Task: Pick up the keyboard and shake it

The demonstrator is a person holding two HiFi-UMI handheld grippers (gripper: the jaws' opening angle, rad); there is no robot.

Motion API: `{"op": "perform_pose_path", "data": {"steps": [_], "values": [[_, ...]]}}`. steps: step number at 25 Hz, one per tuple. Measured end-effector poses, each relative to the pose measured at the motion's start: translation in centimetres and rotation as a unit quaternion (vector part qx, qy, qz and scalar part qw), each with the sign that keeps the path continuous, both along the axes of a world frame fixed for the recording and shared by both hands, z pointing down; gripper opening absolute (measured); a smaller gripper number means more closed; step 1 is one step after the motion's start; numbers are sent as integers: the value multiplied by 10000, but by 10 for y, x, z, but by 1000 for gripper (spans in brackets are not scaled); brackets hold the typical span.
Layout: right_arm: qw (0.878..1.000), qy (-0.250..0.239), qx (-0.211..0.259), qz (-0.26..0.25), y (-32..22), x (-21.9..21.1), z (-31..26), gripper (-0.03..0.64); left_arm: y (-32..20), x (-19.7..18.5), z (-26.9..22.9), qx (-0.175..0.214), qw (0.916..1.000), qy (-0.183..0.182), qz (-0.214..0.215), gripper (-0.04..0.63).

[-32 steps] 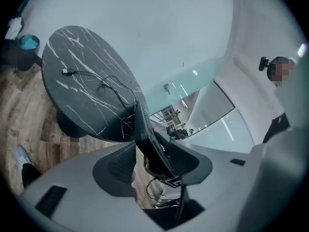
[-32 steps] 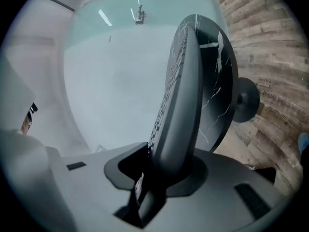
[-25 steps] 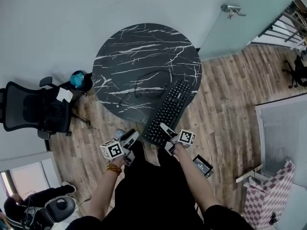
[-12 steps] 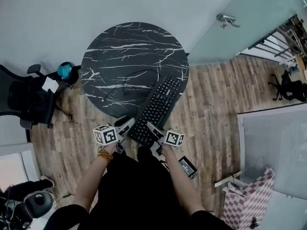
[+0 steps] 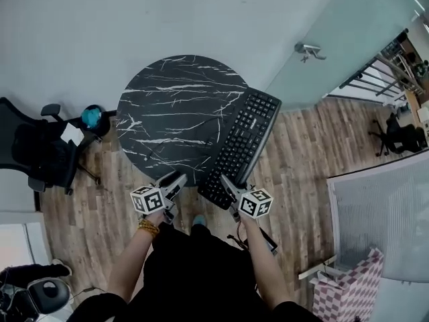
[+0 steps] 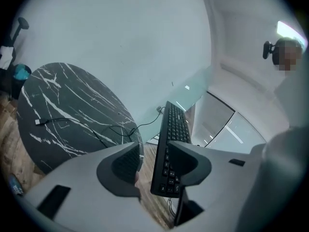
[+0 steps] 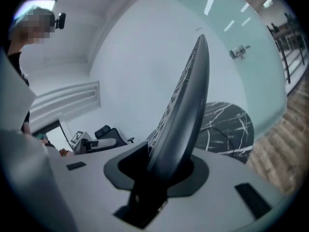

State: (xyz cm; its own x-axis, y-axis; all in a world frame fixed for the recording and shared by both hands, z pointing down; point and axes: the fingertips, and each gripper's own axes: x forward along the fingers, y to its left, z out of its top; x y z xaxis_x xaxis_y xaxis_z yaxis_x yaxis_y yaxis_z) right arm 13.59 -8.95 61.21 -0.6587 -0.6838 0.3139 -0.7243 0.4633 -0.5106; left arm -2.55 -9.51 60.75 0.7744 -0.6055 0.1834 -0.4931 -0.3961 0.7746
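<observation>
A black keyboard (image 5: 244, 143) hangs in the air over the right edge of the round black marble table (image 5: 174, 106), tilted onto its long edge. My right gripper (image 5: 226, 182) is shut on its near end; in the right gripper view the keyboard (image 7: 186, 95) rises edge-on out of the jaws (image 7: 159, 166). My left gripper (image 5: 177, 178) is open, just left of that near end. Its jaws have just been closing with nothing pressed between them (image 6: 149, 161); the keyboard (image 6: 174, 134) shows partly behind the right finger. A thin black cable (image 6: 72, 124) lies on the table (image 6: 63, 110).
A black office chair (image 5: 40, 153) and a teal object (image 5: 92, 116) stand left of the table. A glass door with a handle (image 5: 305, 49) is behind on the right. A grey panel (image 5: 382, 213) and checkered cloth (image 5: 348, 294) lie on the wooden floor at right.
The keyboard has come up off the table's edge and rolled onto its long edge in the right gripper. The left gripper has risen beside its near end.
</observation>
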Motion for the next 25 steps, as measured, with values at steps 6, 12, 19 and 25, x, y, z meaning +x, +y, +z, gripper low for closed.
{"op": "perform_pose_path", "data": {"steps": [6,12,19,25], "values": [[9788,1681,1054,507,-36,41,-56,101,-21,-9,-48,664,9976,-126,-149,184],[8854,4078,2155,580,-54,54,-112,84,-29,-20,-96,1180,9921,61,-419,181],[7410,5866,3252,327,-55,33,-152,84,-22,-43,-115,1795,9797,-532,-712,169],[6925,6309,3480,-370,-47,7,-119,85,2,-55,-108,2171,9692,-964,-643,169]]}}
